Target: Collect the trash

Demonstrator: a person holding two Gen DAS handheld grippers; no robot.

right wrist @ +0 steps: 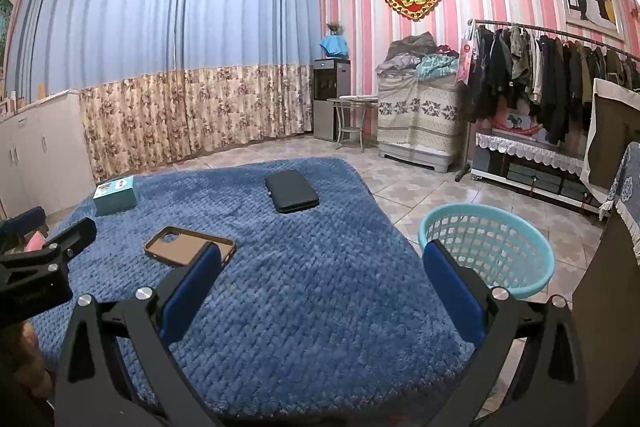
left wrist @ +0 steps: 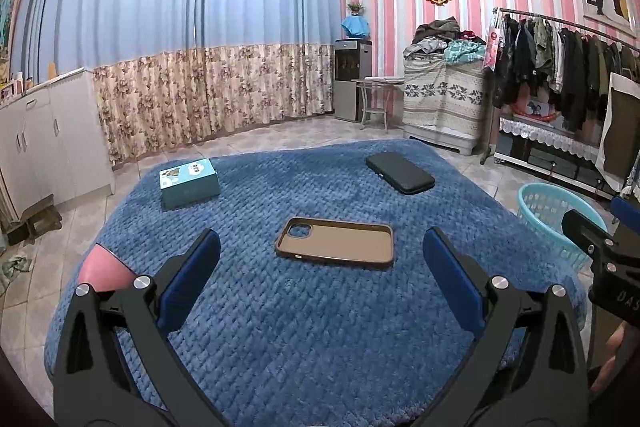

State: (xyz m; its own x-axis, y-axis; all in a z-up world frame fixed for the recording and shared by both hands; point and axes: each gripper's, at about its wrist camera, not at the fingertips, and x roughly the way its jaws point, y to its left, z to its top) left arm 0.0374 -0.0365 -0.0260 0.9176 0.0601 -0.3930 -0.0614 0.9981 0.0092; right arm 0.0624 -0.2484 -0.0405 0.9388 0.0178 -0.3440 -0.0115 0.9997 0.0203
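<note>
On a blue plush cover [left wrist: 280, 327] lie a brown phone case [left wrist: 335, 242], a black flat case [left wrist: 399, 172] and a teal box [left wrist: 189, 182]. A pink thing [left wrist: 102, 269] shows behind my left finger. My left gripper [left wrist: 322, 259] hovers open just in front of the phone case, holding nothing. In the right wrist view my right gripper [right wrist: 322, 267] is open and empty over the cover [right wrist: 280, 327], with the phone case [right wrist: 188, 246] at its left finger, the black case [right wrist: 291, 191] and box [right wrist: 116, 195] farther off. A light blue basket [right wrist: 490, 251] stands on the floor to the right.
Tiled floor [right wrist: 420, 187] surrounds the cover. White cabinets [left wrist: 40, 147] stand at left, curtains behind, a water dispenser [left wrist: 352, 79] and small table in the corner. A covered pile of laundry [left wrist: 444, 95] and a clothes rack [left wrist: 560, 67] fill the right side.
</note>
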